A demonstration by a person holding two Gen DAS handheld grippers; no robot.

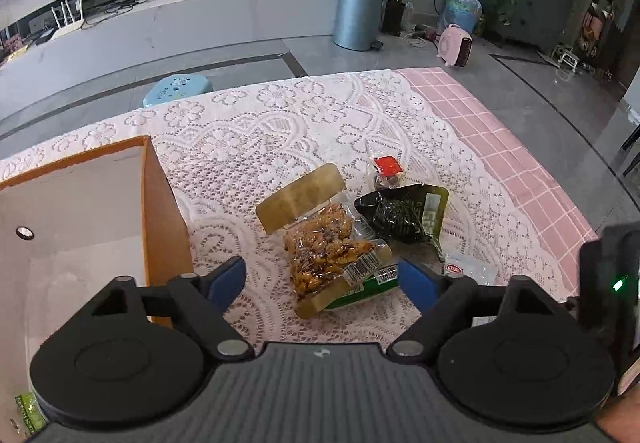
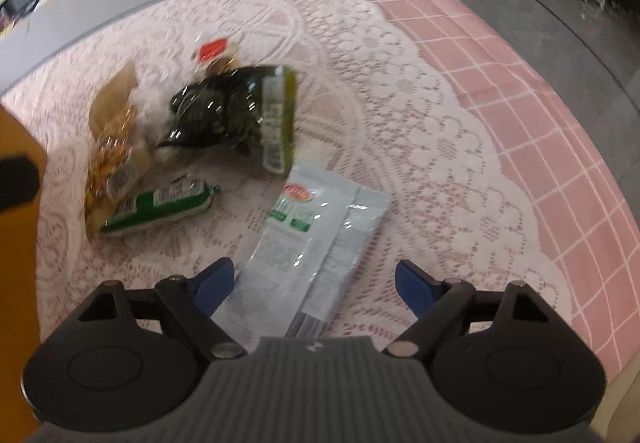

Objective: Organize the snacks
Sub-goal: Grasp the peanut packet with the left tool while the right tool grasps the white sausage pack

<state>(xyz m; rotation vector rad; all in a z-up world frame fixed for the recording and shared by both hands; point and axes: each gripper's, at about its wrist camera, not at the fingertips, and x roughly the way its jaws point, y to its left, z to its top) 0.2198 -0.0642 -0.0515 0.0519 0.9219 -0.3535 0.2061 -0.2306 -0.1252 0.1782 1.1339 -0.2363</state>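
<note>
Both the left tool point(image 1: 320, 277) and right tool point(image 2: 314, 277) are spread wide, holding nothing. Snack bags point(image 1: 324, 243) sit mid-frame beside the orange box point(image 1: 166, 211) at left; bare table point(image 2: 460, 163) fills the right

My left wrist view is sharp and evenly lit by soft daylight, with only faint shadows under the packets on the white lace-covered table point(image 1: 280, 131). Fisheye bending curves the long white counter point(image 1: 168, 23) and darkens the corners. My right wrist view is smeared by motion blur; glare speckles the dark green foil snack packet point(image 2: 224, 111).
</note>
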